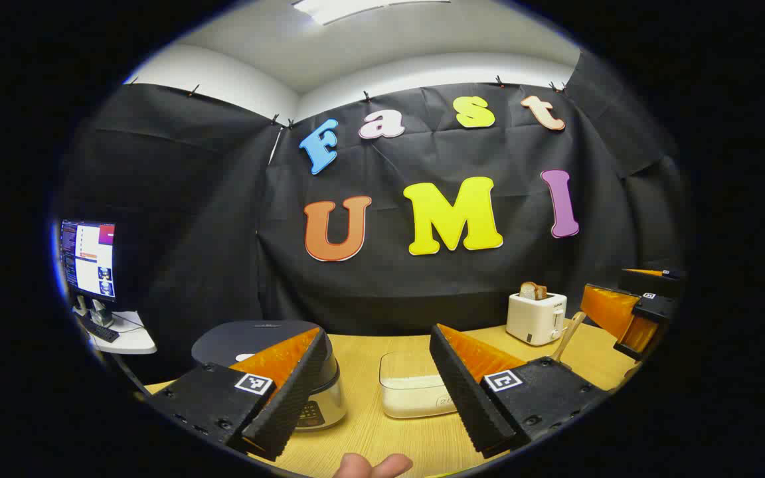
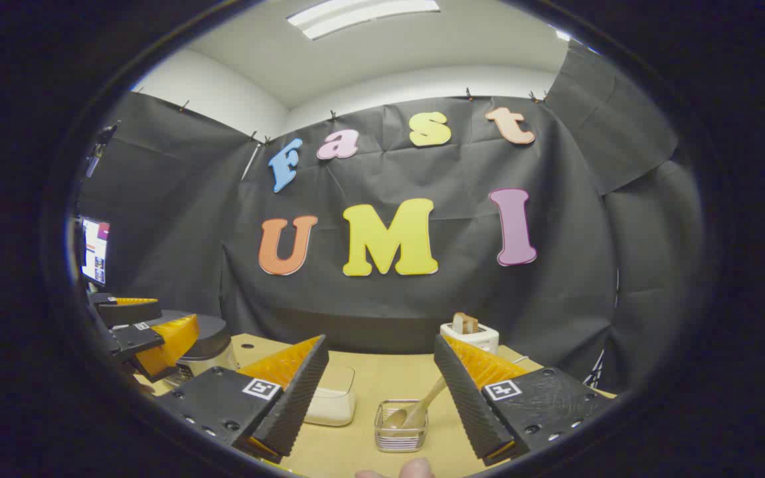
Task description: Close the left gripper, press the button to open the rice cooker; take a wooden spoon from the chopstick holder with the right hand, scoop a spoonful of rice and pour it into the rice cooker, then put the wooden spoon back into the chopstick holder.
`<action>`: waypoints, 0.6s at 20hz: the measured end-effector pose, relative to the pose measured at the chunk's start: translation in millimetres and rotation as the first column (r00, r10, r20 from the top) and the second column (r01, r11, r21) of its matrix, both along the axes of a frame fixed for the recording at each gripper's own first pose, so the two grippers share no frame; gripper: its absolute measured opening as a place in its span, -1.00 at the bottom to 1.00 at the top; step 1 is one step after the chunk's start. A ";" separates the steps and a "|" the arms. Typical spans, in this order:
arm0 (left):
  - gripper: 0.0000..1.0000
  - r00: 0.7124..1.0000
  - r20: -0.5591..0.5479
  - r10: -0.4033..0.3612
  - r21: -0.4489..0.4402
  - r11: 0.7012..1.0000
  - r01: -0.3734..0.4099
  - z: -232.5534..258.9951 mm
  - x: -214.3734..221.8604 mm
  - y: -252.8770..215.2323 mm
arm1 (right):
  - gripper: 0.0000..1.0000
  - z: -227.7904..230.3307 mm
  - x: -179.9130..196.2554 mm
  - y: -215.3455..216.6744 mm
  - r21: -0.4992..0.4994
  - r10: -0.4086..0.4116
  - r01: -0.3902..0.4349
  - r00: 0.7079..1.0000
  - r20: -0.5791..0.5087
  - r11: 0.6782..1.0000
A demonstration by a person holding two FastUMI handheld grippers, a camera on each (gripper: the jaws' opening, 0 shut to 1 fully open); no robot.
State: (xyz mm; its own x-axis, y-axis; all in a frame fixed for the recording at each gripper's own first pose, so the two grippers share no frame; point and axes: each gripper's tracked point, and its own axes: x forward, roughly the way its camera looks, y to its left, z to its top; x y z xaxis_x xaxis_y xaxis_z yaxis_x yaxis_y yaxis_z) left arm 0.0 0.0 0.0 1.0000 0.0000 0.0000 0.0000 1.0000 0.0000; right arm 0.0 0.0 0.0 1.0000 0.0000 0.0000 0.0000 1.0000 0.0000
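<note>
Nothing of the task looks done yet, so you have every step ahead of you. Your left gripper (image 1: 372,392) hangs above the pale wooden tabletop (image 1: 362,438) with its jaws spread wide and nothing between them; they must come together before you can press the button. The dark-lidded, silver-bodied rice cooker (image 1: 276,372) stands just behind the left finger, lid down, its button panel partly hidden, so I cannot pick out the button itself. Beside it, in the middle of the left gripper view, sits a clear rectangular plastic tub (image 1: 416,385) with a layer of white rice across its bottom. Your right gripper (image 2: 379,398) is likewise wide open and empty, pointed at the small clear square chopstick holder (image 2: 401,428), which stands between and beyond its fingers. The light wooden spoon (image 2: 416,408) rests inside that holder, bowl down and handle leaning up to the right, untouched. Farther back is a white toaster (image 1: 536,317) with bread in its slot. Opening, scooping, pouring and returning all remain.
</note>
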 end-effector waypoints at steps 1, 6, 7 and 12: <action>0.99 1.000 -0.005 0.002 -0.002 1.000 -0.002 -1.4 -0.3 0.0 | 0.90 -2.3 1.8 0.6 0.008 0.004 -0.004 1.000 -0.008 1.000; 0.99 1.000 -0.026 -0.015 0.002 1.000 0.015 -7.1 0.7 -8.6 | 0.90 -12.1 9.0 -1.6 0.030 0.006 -0.005 1.000 -0.025 1.000; 0.99 1.000 -0.027 -0.011 0.001 1.000 0.012 -7.3 0.3 -8.1 | 0.90 -11.7 10.1 -2.5 0.036 0.004 -0.004 1.000 -0.024 0.999; 0.99 1.000 -0.031 0.005 0.012 1.000 -0.004 -8.0 0.0 -2.3 | 0.95 -16.6 11.8 1.0 0.041 0.006 -0.005 0.999 -0.037 0.999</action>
